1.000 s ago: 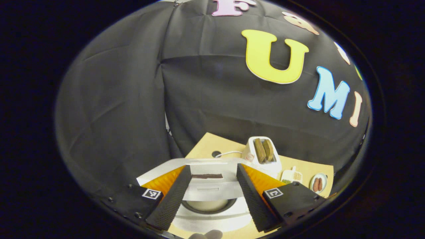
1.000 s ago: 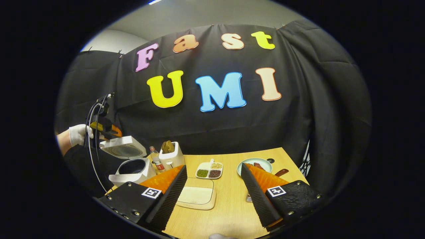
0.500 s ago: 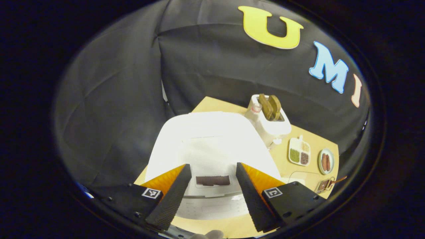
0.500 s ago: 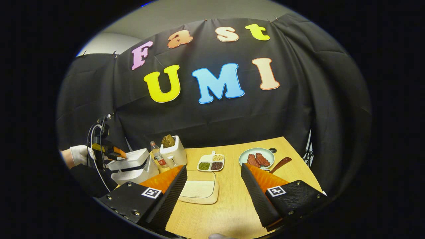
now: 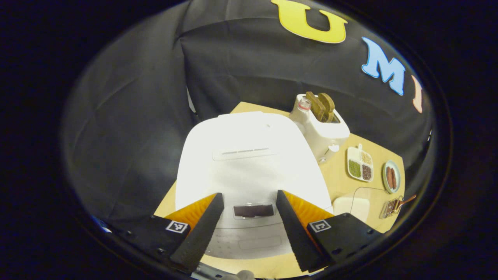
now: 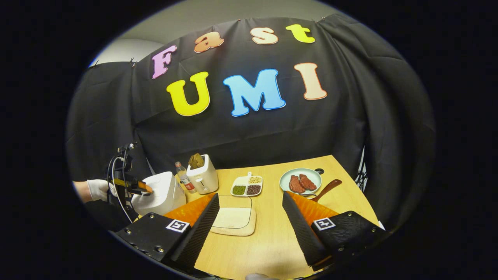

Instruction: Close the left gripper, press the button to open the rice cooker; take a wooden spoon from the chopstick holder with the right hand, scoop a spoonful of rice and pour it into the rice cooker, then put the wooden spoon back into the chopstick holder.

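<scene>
Black cloth closes off the booth behind a pale wooden tabletop (image 6: 272, 241).

Seen from the left gripper view, the left tongs (image 5: 249, 227) are released, their fingers spread wide above the front of the white rice cooker (image 5: 249, 155). Its lid is down, and the dark panel on its front lip sits between the two fingers. Beyond the tongs and to their right stands a white toaster (image 5: 325, 128) with two brown slices in its slots, and a clear bottle (image 5: 302, 107) stands just beside it. Farther right lie a small divided dish of grains (image 5: 360, 166), a plate of meat (image 5: 391, 177) and, nearer the tongs, a cutting board (image 5: 352, 204).

In the right gripper view, the left tongs (image 6: 142, 189) show far off to the left, held by a gloved hand (image 6: 97, 189) and reaching over the front of the shut rice cooker (image 6: 161, 192); whether they touch the lid cannot be told. The right tongs (image 6: 251, 225) are also released and hold nothing, hovering over the tabletop with the cutting board (image 6: 233, 219) between and just ahead of their fingers. Ahead of them sit the bottle (image 6: 182, 177), the toaster (image 6: 202, 177) and the divided dish (image 6: 246, 186). Ahead and to the right lies the plate of meat (image 6: 300, 182), and the wooden spoon (image 6: 326, 189) has its brown handle slanting out just past the right finger, beside the plate. In the left gripper view the spoon (image 5: 404, 201) juts from a slatted chopstick holder (image 5: 389, 208) at the far right.
</scene>
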A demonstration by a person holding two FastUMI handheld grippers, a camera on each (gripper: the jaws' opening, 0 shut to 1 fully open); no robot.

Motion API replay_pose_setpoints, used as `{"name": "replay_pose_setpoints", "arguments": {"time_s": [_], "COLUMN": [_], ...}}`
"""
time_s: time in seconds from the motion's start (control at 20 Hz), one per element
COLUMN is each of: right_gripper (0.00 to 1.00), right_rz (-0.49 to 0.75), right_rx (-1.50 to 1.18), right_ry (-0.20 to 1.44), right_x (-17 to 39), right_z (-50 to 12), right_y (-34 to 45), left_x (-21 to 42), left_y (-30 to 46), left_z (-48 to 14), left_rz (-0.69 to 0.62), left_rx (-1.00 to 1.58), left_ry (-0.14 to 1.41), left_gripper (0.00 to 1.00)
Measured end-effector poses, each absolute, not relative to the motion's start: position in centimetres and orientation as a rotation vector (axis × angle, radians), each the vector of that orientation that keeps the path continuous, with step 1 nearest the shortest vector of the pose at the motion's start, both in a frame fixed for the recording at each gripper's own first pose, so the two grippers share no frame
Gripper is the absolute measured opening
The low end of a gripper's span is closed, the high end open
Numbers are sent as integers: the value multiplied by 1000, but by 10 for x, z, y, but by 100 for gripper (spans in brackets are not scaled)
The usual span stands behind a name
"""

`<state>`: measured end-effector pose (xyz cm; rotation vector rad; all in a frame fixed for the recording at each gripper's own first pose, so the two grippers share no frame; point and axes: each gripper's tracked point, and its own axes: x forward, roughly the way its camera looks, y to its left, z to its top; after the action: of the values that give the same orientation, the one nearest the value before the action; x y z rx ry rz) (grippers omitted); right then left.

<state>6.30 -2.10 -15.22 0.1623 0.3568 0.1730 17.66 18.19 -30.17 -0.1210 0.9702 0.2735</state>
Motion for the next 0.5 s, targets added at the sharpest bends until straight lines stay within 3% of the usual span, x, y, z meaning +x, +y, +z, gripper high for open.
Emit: {"name": "replay_pose_setpoints", "arguments": {"time_s": [0.1, 0.35, 0.5], "right_gripper": [100, 100, 100], "right_rz": [189, 186, 181], "right_rx": [182, 216, 189], "right_ry": [364, 363, 355], "right_x": [63, 66, 67], "right_z": [-155, -152, -147], "right_y": [-17, -22, -25], "left_x": [180, 184, 183], "left_y": [179, 179, 176], "left_z": [-304, -299, -295], "left_rz": [252, 246, 225], "left_rx": [-110, -101, -96], "left_ry": [961, 948, 946], "left_gripper": [95, 100, 95]}}
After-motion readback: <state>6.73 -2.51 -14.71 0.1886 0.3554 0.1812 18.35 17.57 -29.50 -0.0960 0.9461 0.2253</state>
